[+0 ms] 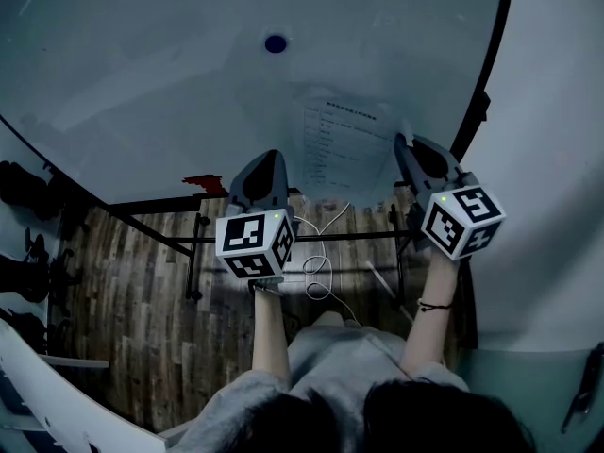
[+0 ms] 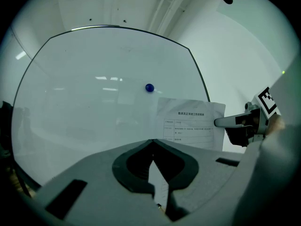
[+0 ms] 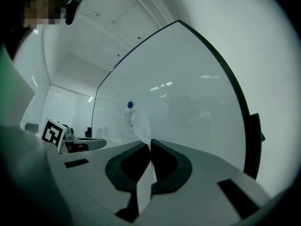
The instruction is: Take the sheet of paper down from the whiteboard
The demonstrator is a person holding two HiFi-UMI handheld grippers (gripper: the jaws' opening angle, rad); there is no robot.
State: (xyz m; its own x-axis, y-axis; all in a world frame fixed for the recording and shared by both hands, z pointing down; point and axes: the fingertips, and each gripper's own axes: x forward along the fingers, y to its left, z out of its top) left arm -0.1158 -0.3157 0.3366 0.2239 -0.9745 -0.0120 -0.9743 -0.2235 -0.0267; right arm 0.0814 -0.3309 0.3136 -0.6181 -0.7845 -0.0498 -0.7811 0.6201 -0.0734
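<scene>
Head view: looks steeply down on a wide whiteboard point(image 1: 142, 83) with the sheet of paper point(image 1: 344, 144) lying against its right part, between the left gripper point(image 1: 272, 163) at the sheet's lower left edge and the right gripper point(image 1: 404, 149) at its right edge. Shows a blue magnet point(image 1: 275, 42) farther up and to the left, apart from the sheet, and a wooden floor point(image 1: 132, 281) below the board's frame. Left gripper view: fingers point(image 2: 129, 166) pressed together on a white sliver of the sheet point(image 2: 157, 185), with the printed face point(image 2: 190, 124) spreading off to the right toward the other gripper point(image 2: 235, 122). Puts the magnet point(image 2: 149, 87) just beside the top left corner, not on it. Right gripper view: fingers point(image 3: 124, 166) likewise closed on a thin strip of the paper point(image 3: 143, 185), with the rest seen edge-on, running up toward the magnet point(image 3: 130, 104). Probably light, limp and easy to crease or tear, and likely to sag or curl between the two holds. Best held near opposite edges, as here, and drawn off the board evenly, kept lightly taut, without twisting.
</scene>
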